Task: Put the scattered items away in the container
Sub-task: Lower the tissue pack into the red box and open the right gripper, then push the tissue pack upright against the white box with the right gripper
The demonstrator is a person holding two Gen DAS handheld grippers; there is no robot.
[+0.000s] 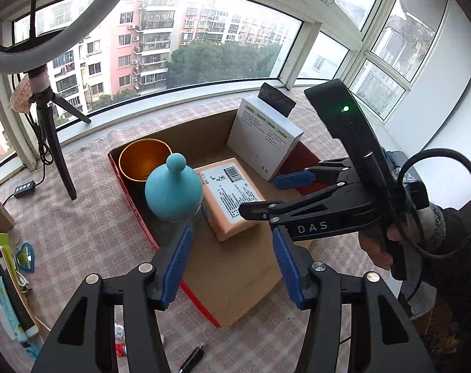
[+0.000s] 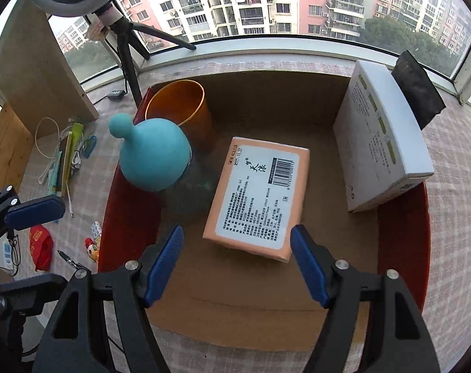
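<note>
Right gripper (image 2: pixel 237 265) hung open, empty | flat peach paper-wrapped pack (image 2: pixel 260 195) lay mid-floor in shallow red-sided cardboard tray (image 2: pixel 400 233), straight ahead between its fingers, long axis pointing away | left gripper (image 1: pixel 230 269) also open, farther back.

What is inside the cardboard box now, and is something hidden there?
Inside the cardboard box: an orange cup, a teal dome-shaped bottle, a peach packet and a leaning white box. The cup's inside and the floor under the packet are hidden.
</note>
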